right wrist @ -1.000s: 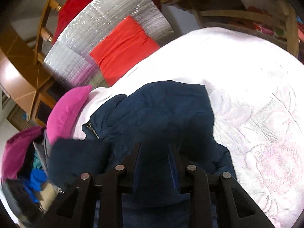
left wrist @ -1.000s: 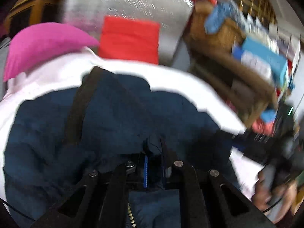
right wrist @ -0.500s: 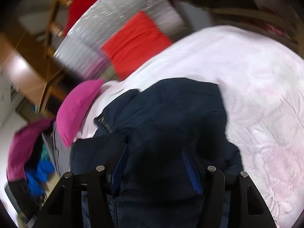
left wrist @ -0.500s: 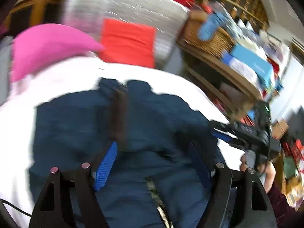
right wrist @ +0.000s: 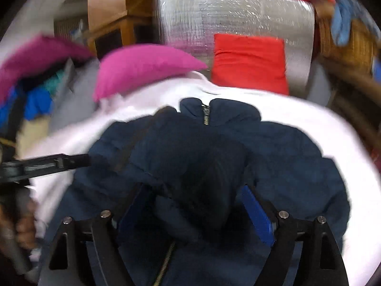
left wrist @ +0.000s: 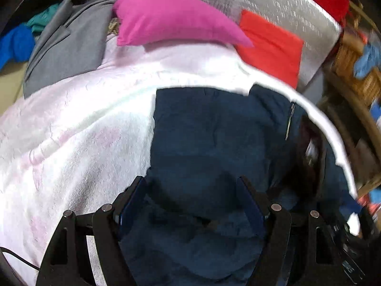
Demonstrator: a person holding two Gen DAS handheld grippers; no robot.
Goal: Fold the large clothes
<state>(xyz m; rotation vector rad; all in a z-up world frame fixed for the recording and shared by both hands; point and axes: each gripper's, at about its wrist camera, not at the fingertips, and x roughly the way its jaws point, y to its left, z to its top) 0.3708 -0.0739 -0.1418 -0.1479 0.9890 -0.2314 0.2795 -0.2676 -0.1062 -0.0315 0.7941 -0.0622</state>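
On bed [left wrist: 71,128], toward pillow end | navy jacket [right wrist: 273,147] lies collar-first away from both | left hand-held gripper [left wrist: 191,188] released, at jacket's left edge | right hand-held gripper [right wrist: 197,195] released, over middle, nearer zipper [right wrist: 206,115].

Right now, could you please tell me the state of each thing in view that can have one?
Left gripper: open, over the jacket, holding nothing.
Right gripper: open, over the jacket, holding nothing.
Navy jacket: lying on the white bedspread, partly folded, rumpled.
Jacket zipper: closed at the collar.
Pink pillow: resting at the bedspread's far edge.
Red cushion: propped upright behind the bed.
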